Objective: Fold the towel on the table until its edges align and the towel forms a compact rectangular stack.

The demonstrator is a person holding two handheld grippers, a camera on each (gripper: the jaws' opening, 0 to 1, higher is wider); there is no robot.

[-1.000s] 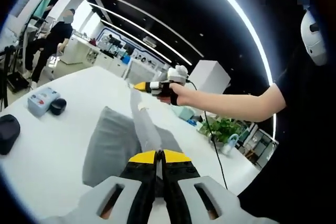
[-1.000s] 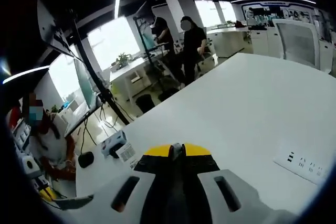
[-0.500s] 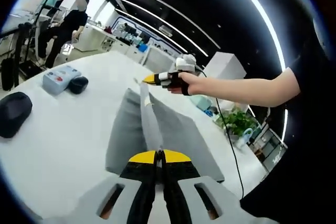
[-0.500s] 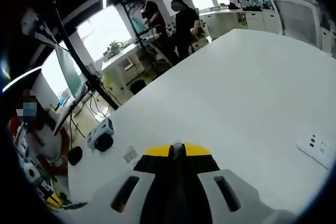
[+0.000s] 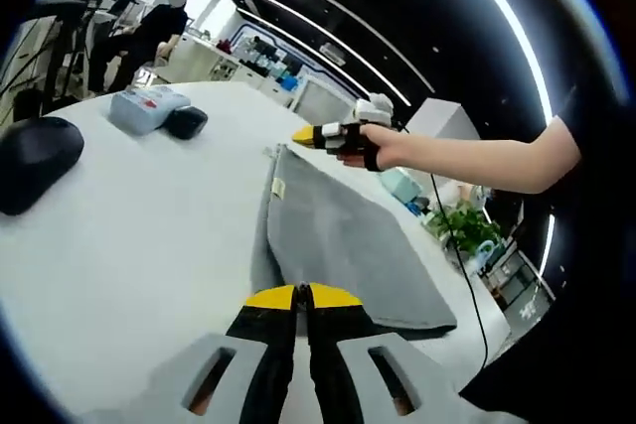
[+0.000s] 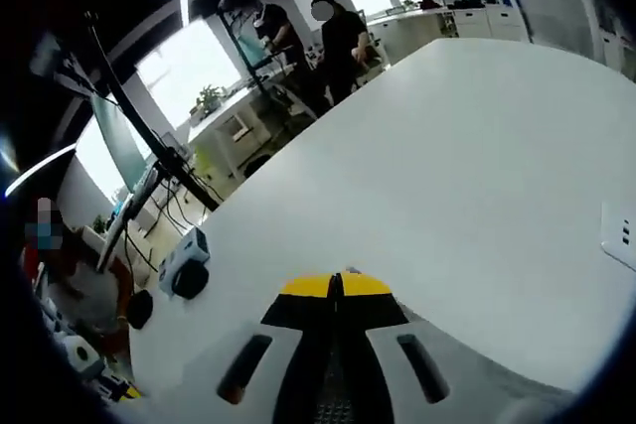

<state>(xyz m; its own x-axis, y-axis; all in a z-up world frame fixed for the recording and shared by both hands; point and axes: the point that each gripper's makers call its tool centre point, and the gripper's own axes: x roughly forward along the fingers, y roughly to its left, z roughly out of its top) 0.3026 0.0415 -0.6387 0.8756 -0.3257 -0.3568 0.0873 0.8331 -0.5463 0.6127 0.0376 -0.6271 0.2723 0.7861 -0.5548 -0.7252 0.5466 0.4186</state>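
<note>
Left gripper clamped on near towel corner; right gripper pinching far corner, jaws together. Towel spread grey toward table right edge, one fold apparently laid, further folds judged pending. Layers beneath hidden. In right gripper view, pinched cloth barely discernible.

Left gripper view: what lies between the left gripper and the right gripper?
In the left gripper view, the grey towel spans the stretch from the left gripper to the right gripper, lying on the white table.
</note>
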